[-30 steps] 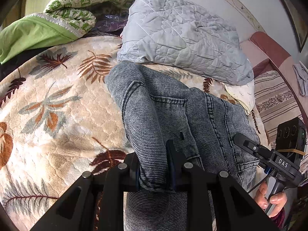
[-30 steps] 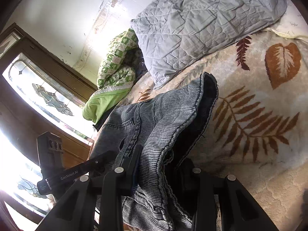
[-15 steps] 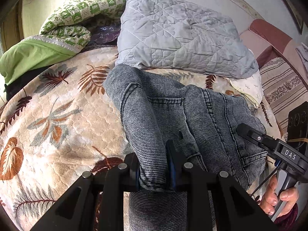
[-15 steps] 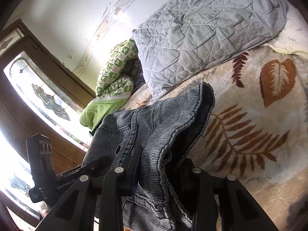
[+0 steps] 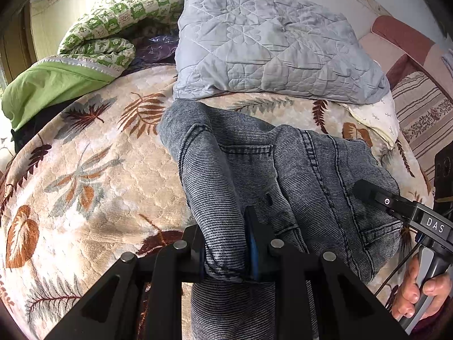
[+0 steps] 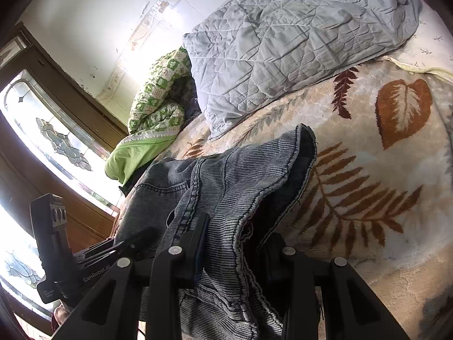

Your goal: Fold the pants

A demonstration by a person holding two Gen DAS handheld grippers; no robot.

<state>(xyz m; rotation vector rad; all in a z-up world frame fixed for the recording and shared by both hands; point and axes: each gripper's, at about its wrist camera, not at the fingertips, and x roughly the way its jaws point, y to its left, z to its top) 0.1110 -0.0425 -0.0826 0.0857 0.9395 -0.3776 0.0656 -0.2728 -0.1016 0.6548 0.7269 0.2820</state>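
Both hand-held grippers are clamped on the grey denim pants [image 5: 283, 175]: the left hand-held gripper [image 5: 226, 243] pinches a rolled edge, the right hand-held gripper [image 6: 235, 243] a frayed edge. The pants lie bunched mid-bed on the leaf-print blanket [image 5: 93, 170], just short of the quilted pillow [image 5: 269, 48] at the bed's far edge. The step looks like carrying both edges over for a fold; next, lay them flat and aligned

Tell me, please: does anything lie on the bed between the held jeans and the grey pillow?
Nothing visible does. Both tools grip the jeans, and only bare leaf-print blanket shows up to the grey pillow.
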